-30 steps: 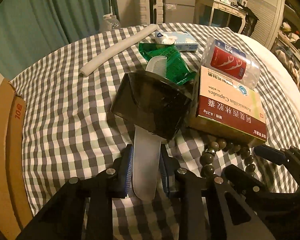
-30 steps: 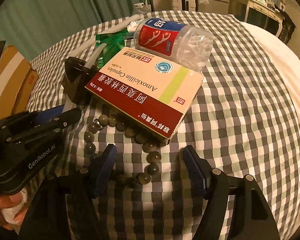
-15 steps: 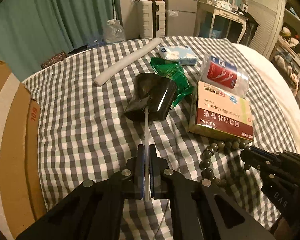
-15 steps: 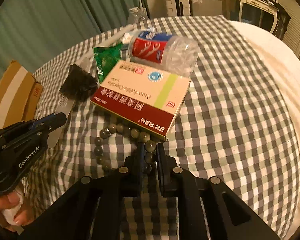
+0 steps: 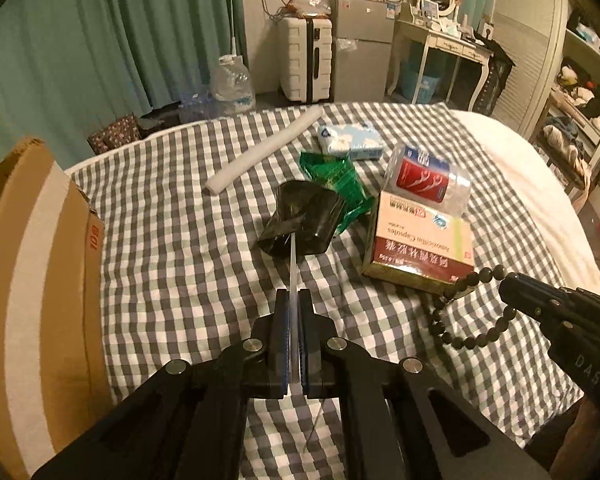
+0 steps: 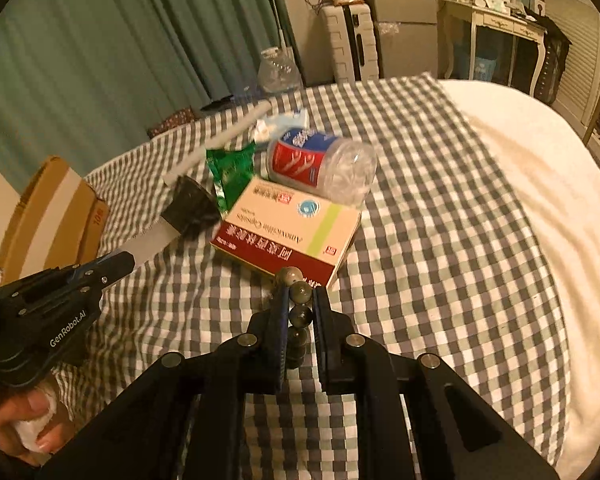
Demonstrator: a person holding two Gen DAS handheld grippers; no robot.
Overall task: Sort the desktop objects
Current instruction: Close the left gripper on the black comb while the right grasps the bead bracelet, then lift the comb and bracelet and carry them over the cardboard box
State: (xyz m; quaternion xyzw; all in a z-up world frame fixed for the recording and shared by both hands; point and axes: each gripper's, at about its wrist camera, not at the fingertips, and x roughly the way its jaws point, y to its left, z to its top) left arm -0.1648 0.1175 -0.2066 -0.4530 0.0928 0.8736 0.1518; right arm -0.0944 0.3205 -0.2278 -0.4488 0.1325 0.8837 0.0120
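Observation:
My left gripper (image 5: 294, 296) is shut on the handle of a white comb (image 5: 293, 260), seen edge-on. The comb's far end sits inside a dark glossy holder (image 5: 304, 220), raised over the checked cloth (image 5: 172, 240). In the right wrist view the comb (image 6: 148, 242) runs from the left gripper (image 6: 116, 268) into that holder (image 6: 190, 208). My right gripper (image 6: 300, 296) is shut on a dark bead bracelet (image 6: 302, 292). The bracelet (image 5: 460, 340) dangles in a loop from the right gripper (image 5: 516, 284) above the cloth.
A red-and-cream medicine box (image 5: 420, 244), a clear floss-pick jar (image 5: 428, 178), a green packet (image 5: 336, 176), a tissue pack (image 5: 350, 140) and a white foam tube (image 5: 264, 154) lie on the cloth. A cardboard box (image 5: 32, 280) stands at the left edge. White bedding (image 6: 520, 200) lies to the right.
Both grippers closed, the left on the comb handle, the right on the bracelet. Both then rose, lifting the comb with its holder and the bracelet off the cloth.

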